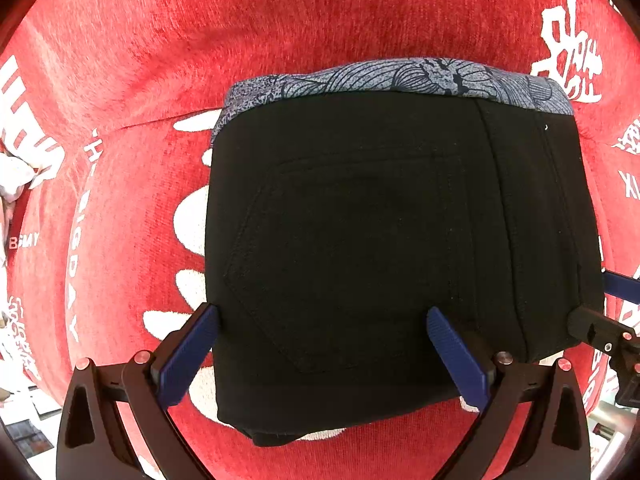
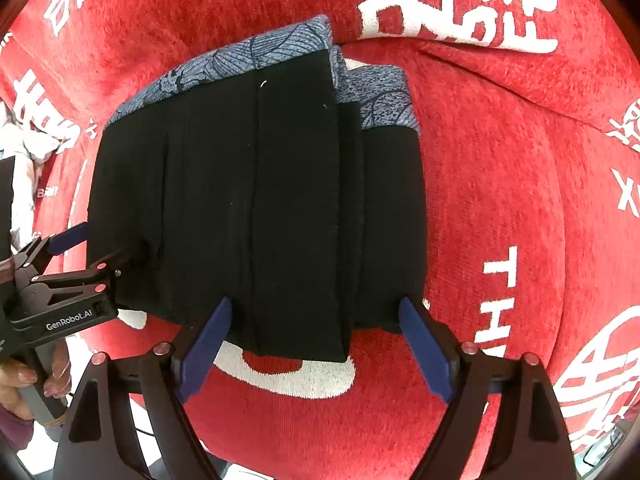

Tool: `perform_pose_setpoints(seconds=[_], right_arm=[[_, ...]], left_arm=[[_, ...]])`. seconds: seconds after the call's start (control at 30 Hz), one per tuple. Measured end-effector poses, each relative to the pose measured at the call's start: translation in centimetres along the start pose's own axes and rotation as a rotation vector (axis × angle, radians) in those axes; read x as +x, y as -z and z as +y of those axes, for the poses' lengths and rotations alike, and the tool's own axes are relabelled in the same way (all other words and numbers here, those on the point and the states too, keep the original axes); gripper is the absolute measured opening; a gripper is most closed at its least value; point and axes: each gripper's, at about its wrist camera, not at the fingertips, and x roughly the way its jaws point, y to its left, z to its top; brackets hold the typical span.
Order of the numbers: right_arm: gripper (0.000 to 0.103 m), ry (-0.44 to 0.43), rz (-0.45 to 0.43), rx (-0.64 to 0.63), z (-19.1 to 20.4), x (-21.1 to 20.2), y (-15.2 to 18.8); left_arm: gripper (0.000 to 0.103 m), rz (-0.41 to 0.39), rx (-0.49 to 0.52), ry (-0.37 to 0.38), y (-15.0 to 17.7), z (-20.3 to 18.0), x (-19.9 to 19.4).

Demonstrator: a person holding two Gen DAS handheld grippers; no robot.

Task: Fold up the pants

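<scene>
Your left gripper (image 1: pixel 320 320) and right gripper (image 2: pixel 316 312) both have fingers spread wide, clamping nothing. The folded black pants (image 1: pixel 360 240) lie between them on the red cloth (image 1: pixel 160 60).

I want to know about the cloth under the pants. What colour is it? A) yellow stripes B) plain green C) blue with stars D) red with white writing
D: the folded black pants lie on a red cloth with white letters and characters woven in.
</scene>
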Motion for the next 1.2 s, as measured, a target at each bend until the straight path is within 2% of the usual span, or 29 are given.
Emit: perform_pose_setpoints(seconds=[0.37,0.47,0.6,0.73,0.8,0.9,1.03,1.1,1.17,1.2], right_arm=[[0.090,-0.011,-0.023,0.012,0.2,-0.2,0.2],[0.090,-0.091,-0.087,0.035,-0.3,-1.5,0.2],[0.082,-0.300,-0.127,0.077,-1.2,-2.2,-0.7],[0.071,-0.347,-0.121,0.106,-2.2,-0.7,-1.8],[0.066,-0.376,-0.102,0.146,-3.1,0.2,-2.1],[0.065,-0.405,-0.125,0.160,-4.2,0.0,-1.7],[0.063,-0.440,-0.091,0.164,-4.6,0.5,-1.8],[0.063,-0.507,-0.079,0.165,-4.5,0.8,-2.1],[0.063,-0.581,-0.033,0.169,-4.7,1.8,-2.1],[0.063,-0.606,-0.021,0.170,-4.8,2.1,-1.7]], left_arm=[[0.103,0.002,-0.006,0.017,0.0,0.3,-0.2],[0.103,-0.018,-0.023,0.014,0.0,1.1,-0.9],[0.103,-0.085,-0.075,-0.014,-0.3,3.5,-2.3],[0.103,-0.070,-0.148,-0.032,-1.0,6.3,-1.7],[0.103,-0.057,-0.172,-0.008,-1.1,7.2,-1.3],[0.103,-0.076,-0.157,0.011,-0.9,7.4,-1.2],[0.103,-0.105,-0.168,0.047,-0.5,7.7,-2.1],[0.103,-0.109,-0.170,0.064,-0.4,8.2,-2.3],[0.103,-0.078,-0.165,0.071,-0.3,8.5,-1.6],[0.103,-0.037,-0.166,0.112,-0.4,8.7,-0.6]])
